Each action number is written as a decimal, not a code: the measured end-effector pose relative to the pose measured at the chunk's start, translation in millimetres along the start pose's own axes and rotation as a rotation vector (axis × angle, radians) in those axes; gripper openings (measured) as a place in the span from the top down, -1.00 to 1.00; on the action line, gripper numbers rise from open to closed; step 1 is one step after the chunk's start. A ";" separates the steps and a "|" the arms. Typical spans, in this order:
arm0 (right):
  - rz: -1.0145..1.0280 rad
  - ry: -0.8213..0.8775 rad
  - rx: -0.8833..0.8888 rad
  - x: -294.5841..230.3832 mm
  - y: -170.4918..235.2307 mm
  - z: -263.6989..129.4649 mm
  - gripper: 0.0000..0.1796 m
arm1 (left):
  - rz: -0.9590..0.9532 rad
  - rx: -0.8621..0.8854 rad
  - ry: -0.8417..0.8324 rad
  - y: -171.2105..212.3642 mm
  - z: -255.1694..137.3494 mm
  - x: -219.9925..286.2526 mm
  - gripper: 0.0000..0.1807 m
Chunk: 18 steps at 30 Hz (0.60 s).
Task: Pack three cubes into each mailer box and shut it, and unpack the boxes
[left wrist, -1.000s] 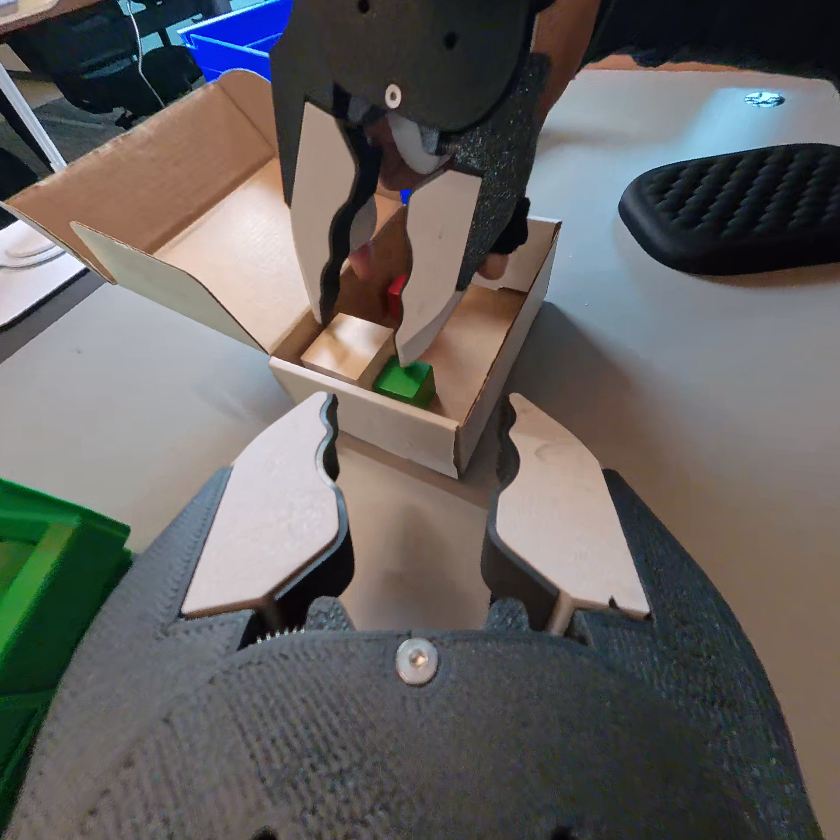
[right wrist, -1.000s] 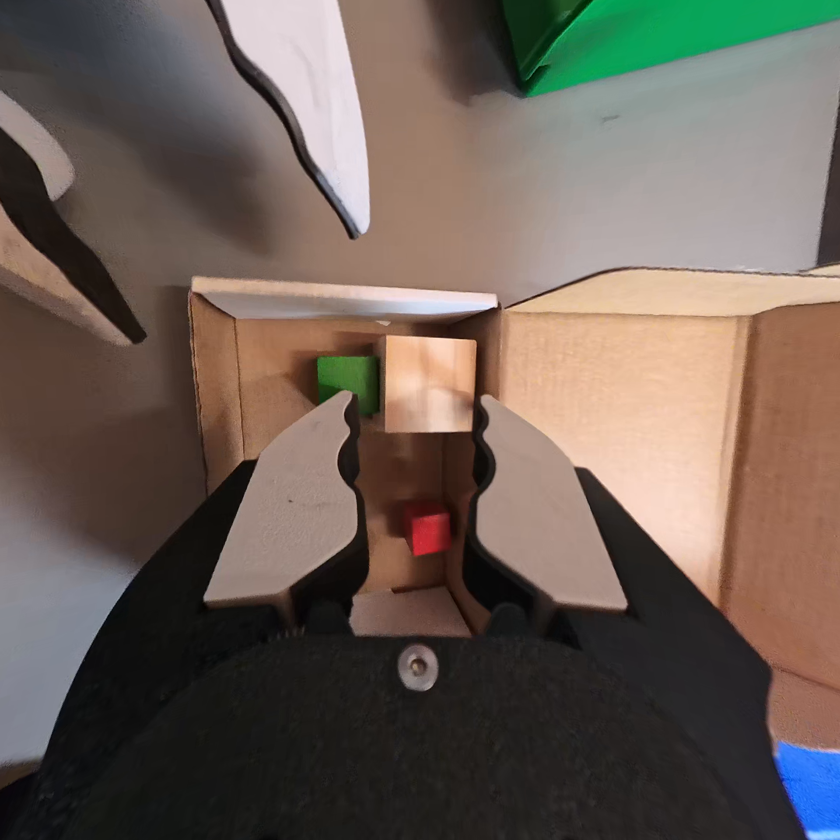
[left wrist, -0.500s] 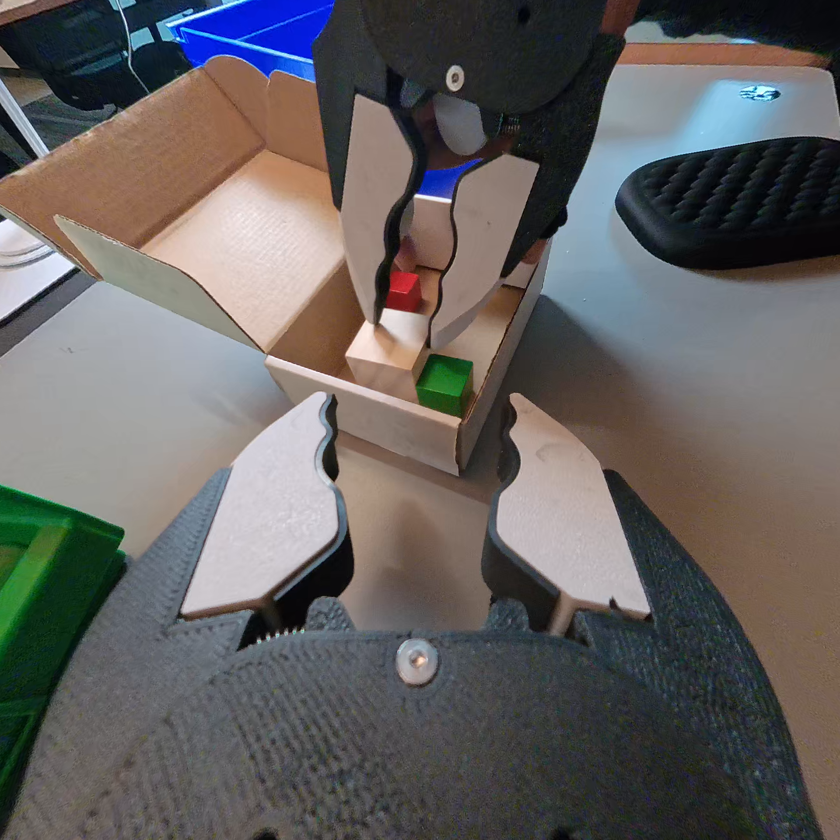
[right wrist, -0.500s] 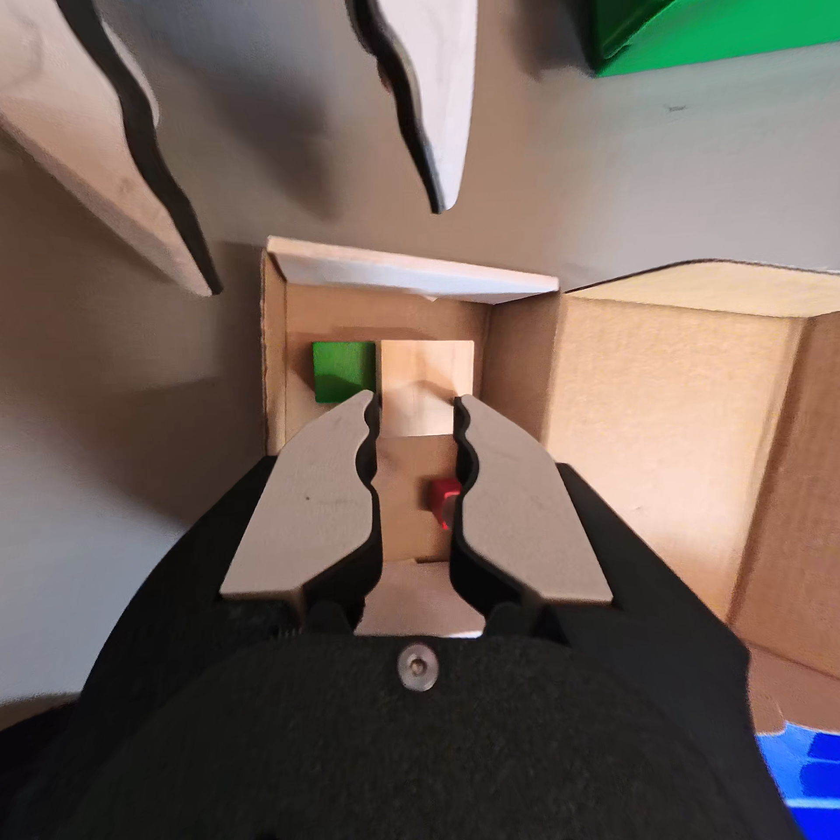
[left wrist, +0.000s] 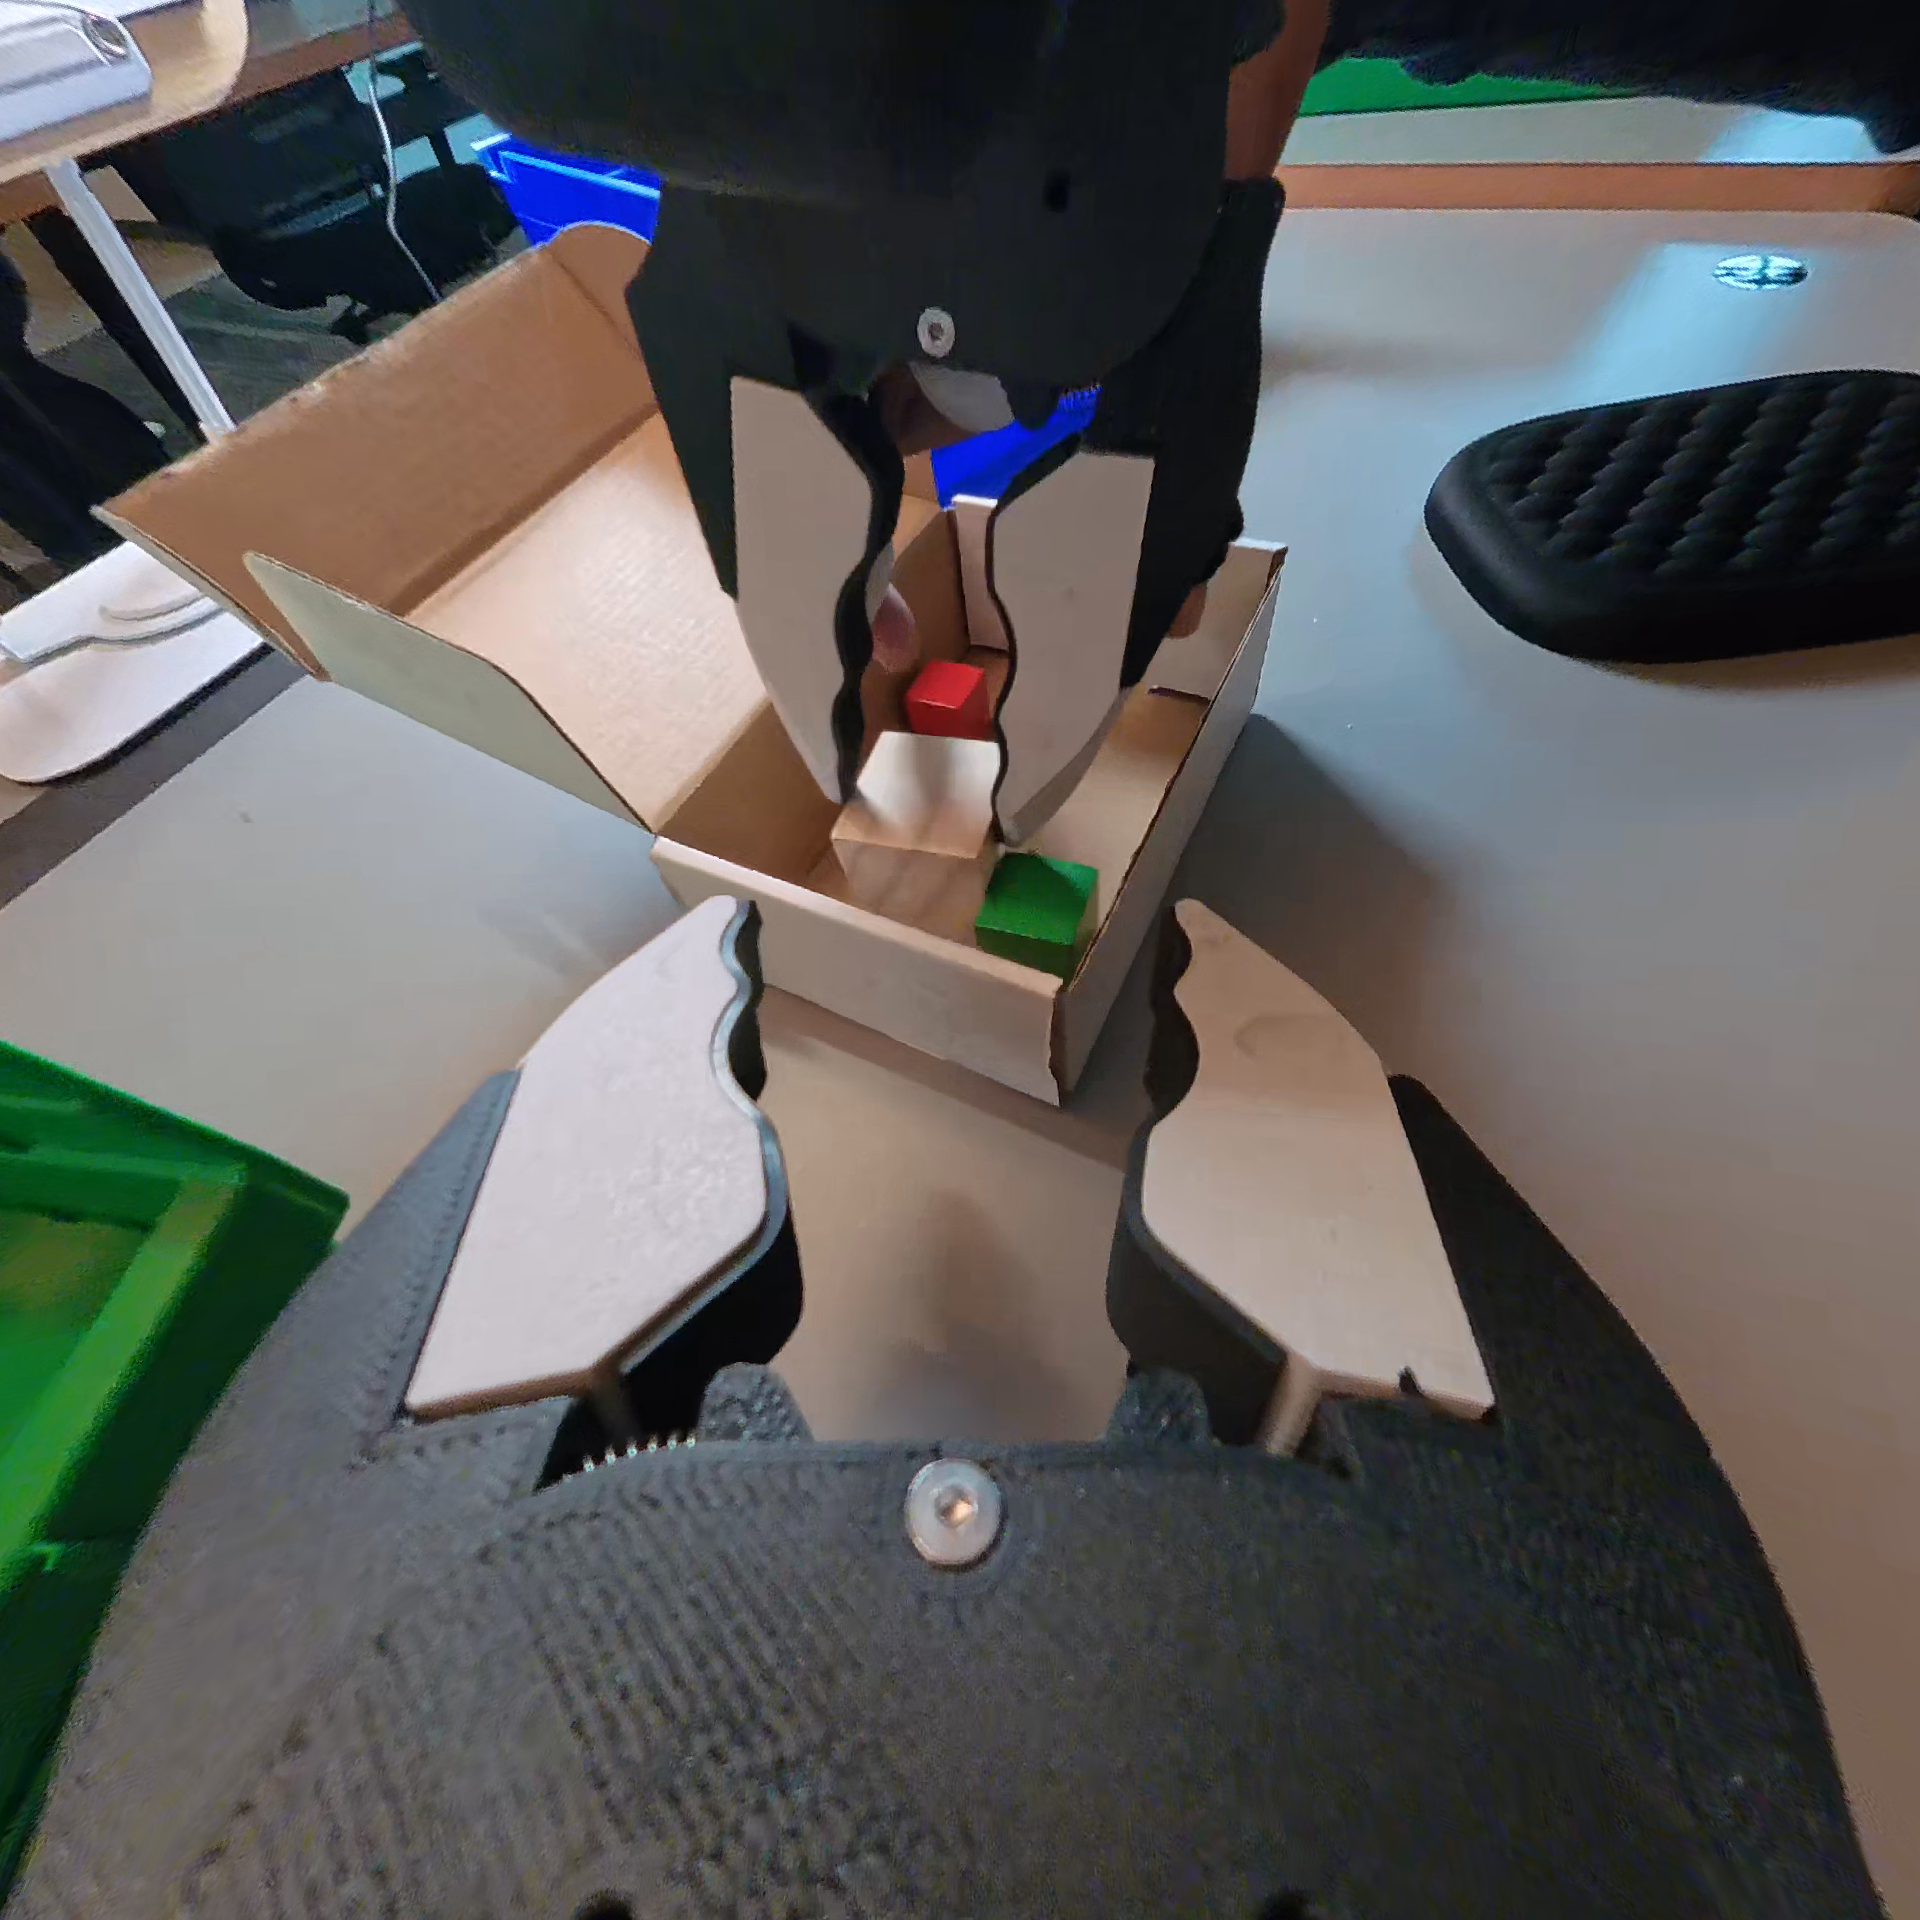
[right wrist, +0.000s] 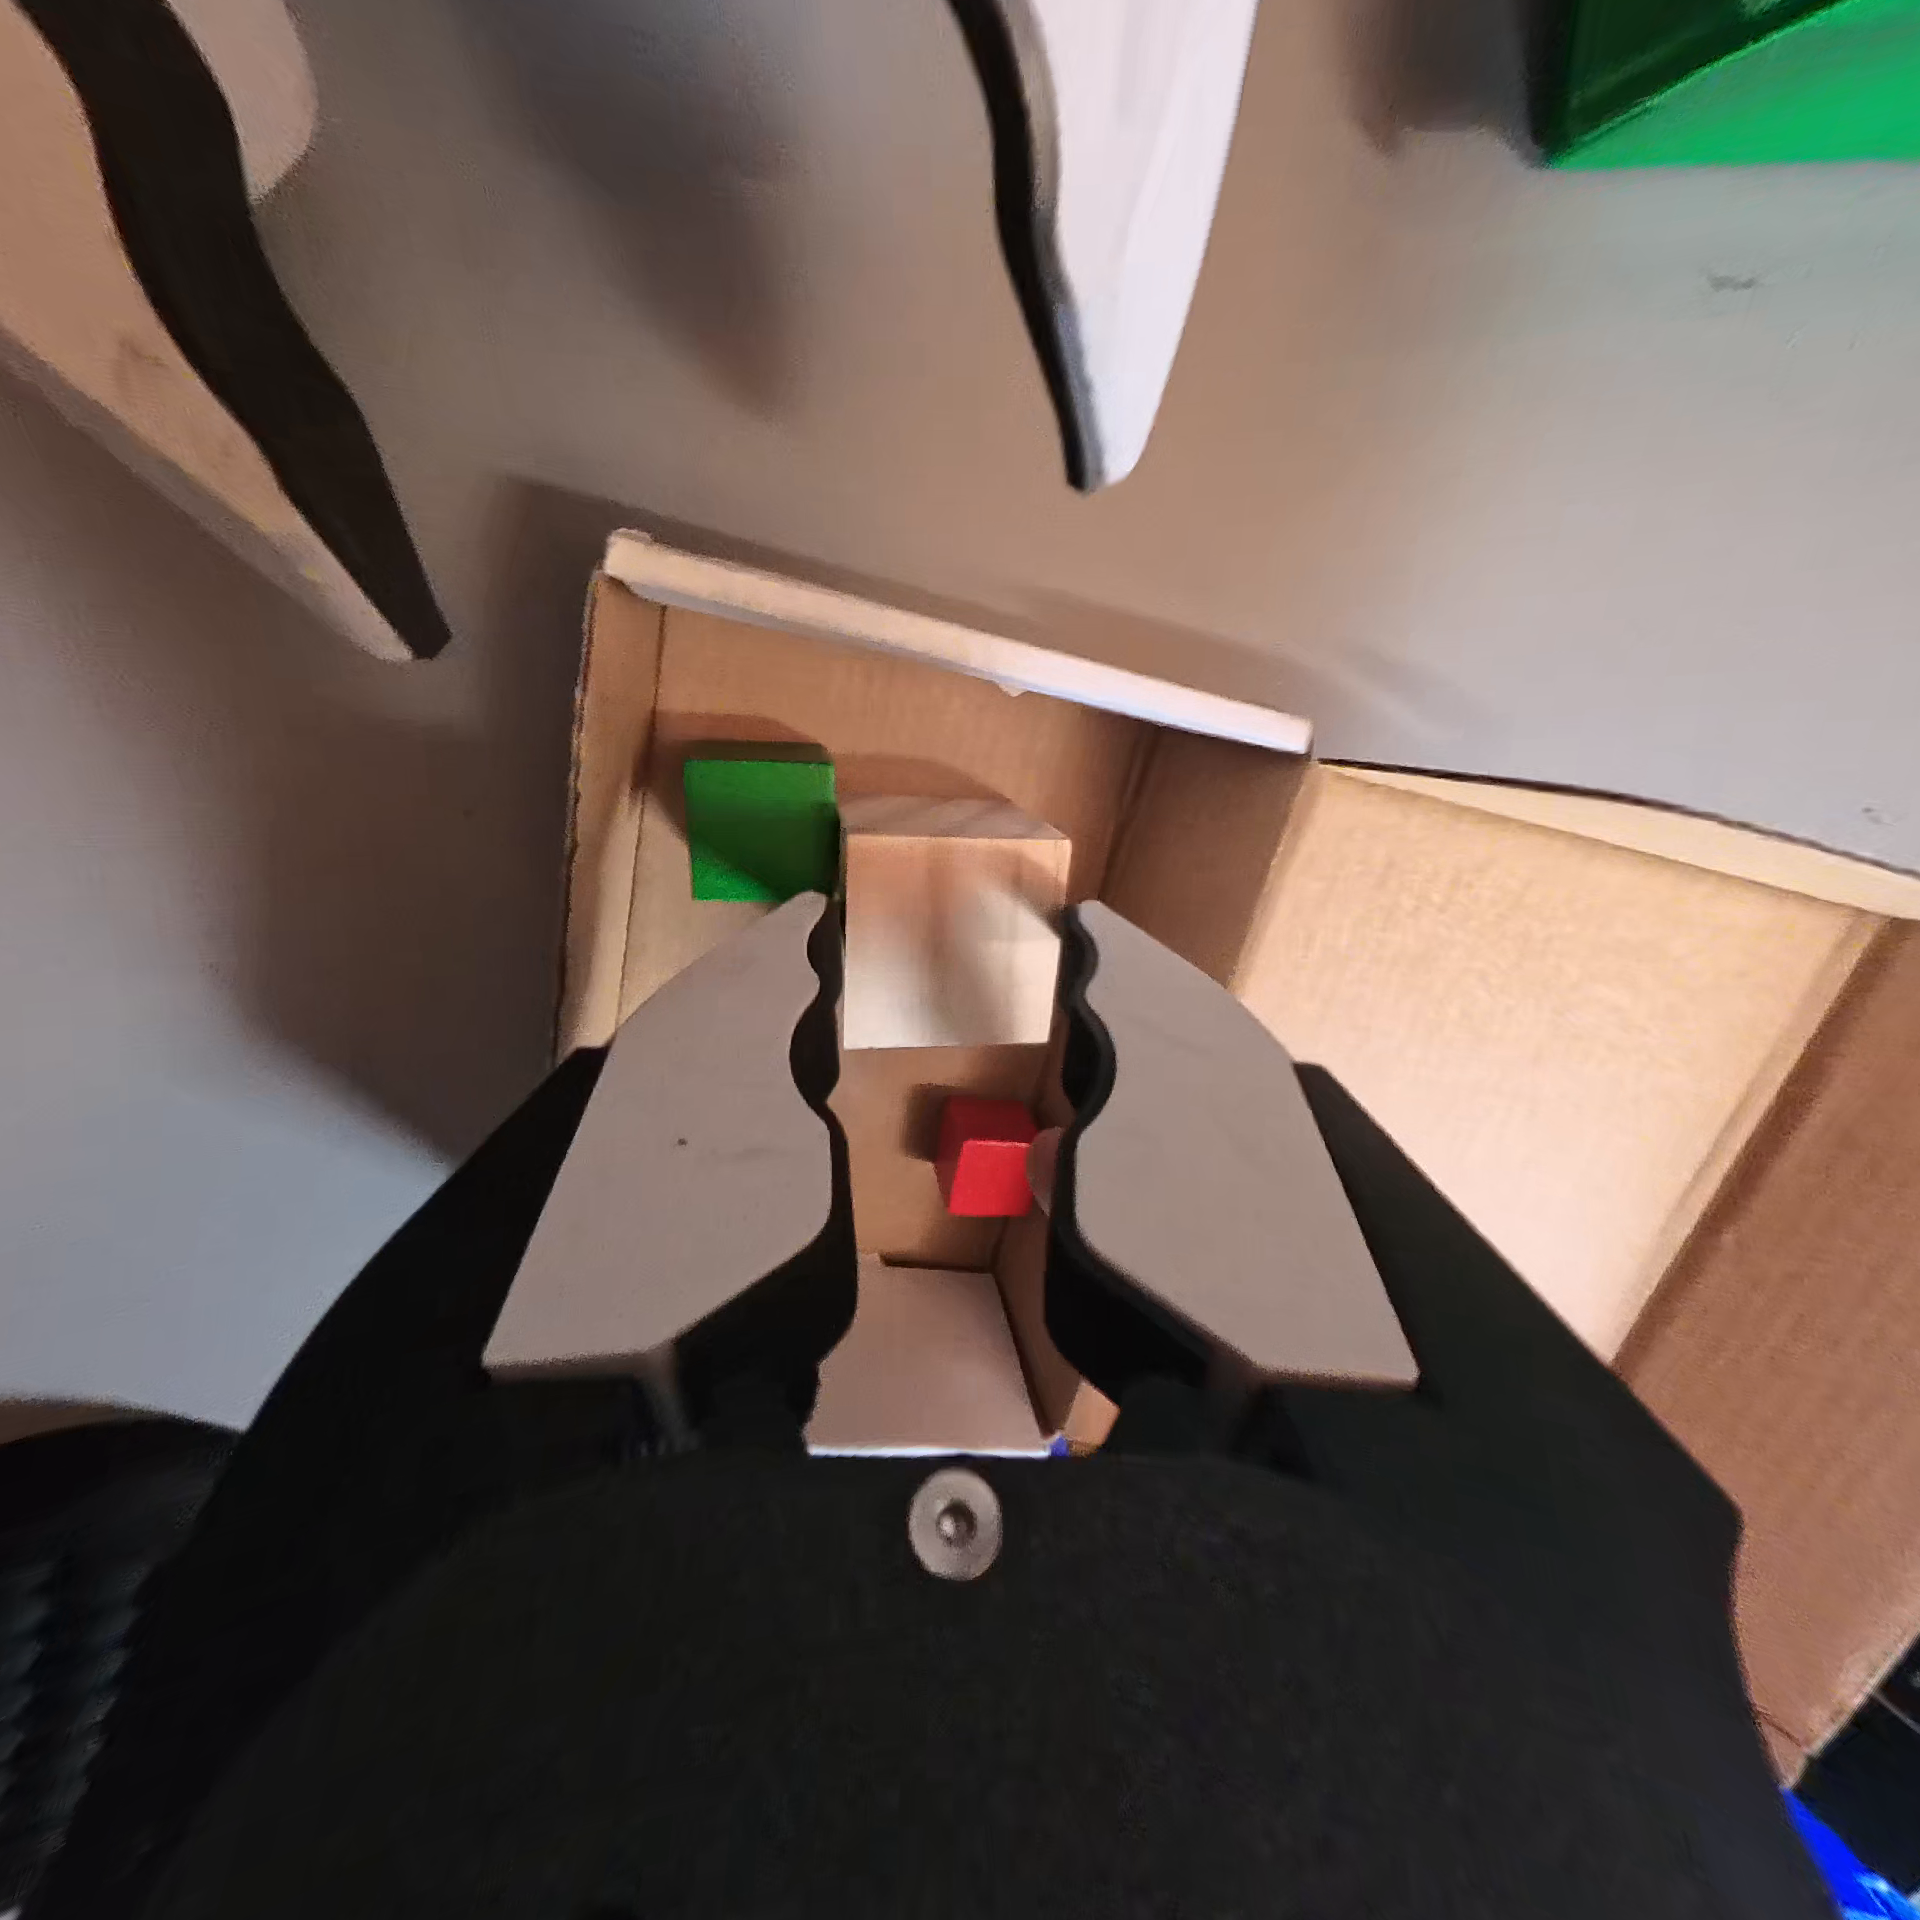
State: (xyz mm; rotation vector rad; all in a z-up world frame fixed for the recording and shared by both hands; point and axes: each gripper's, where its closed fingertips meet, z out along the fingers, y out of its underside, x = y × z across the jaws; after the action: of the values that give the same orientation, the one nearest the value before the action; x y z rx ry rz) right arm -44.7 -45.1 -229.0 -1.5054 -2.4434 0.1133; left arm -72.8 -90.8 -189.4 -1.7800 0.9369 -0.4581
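An open cardboard mailer box (left wrist: 894, 977) sits on the grey table with its lid folded out flat. It holds a green cube (left wrist: 1039, 909), a small red cube (left wrist: 945, 698) and a larger plain wooden cube (left wrist: 920, 795). My right gripper (left wrist: 923, 812) reaches down into the box and is shut on the wooden cube, holding it tilted and a little off the floor. In the right wrist view the right gripper (right wrist: 943, 909) grips the wooden cube (right wrist: 951, 935), with the green cube (right wrist: 758, 821) beside it and the red cube (right wrist: 987, 1158) nearer. My left gripper (left wrist: 961, 920) is open and empty, just in front of the box.
A green bin (left wrist: 125, 1299) stands at the near left. A black padded rest (left wrist: 1683, 509) lies at the far right. A blue bin (left wrist: 582, 197) stands behind the box. The open lid (right wrist: 1455, 1039) takes up room on one side of the box. Left tips to right tips: about 7 centimeters. The open lid (right wrist: 1455, 1039) is about 7 centimeters from my right fingertips.
My right gripper has closed on the wooden cube and raised it slightly within the box. My left gripper has stayed open in front of the box.
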 end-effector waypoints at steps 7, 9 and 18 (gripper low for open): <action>0.038 -0.025 0.045 -10.8 10.7 -23.0 0.56 | -0.001 0.011 -0.008 -2.8 -3.1 1.6 0.21; 0.065 -0.011 0.076 -9.0 14.6 -40.0 0.56 | 0.003 0.005 -0.009 -1.7 -2.0 2.4 0.21; 0.149 0.098 0.098 8.1 54.0 -107.1 0.56 | 0.004 -0.007 -0.011 1.9 0.8 2.0 0.22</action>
State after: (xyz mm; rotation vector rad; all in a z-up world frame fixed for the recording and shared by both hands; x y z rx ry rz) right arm 27.1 -21.1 -135.7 -1.6093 -2.2153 0.1806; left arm -71.8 -92.3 -191.6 -1.7853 0.9349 -0.4421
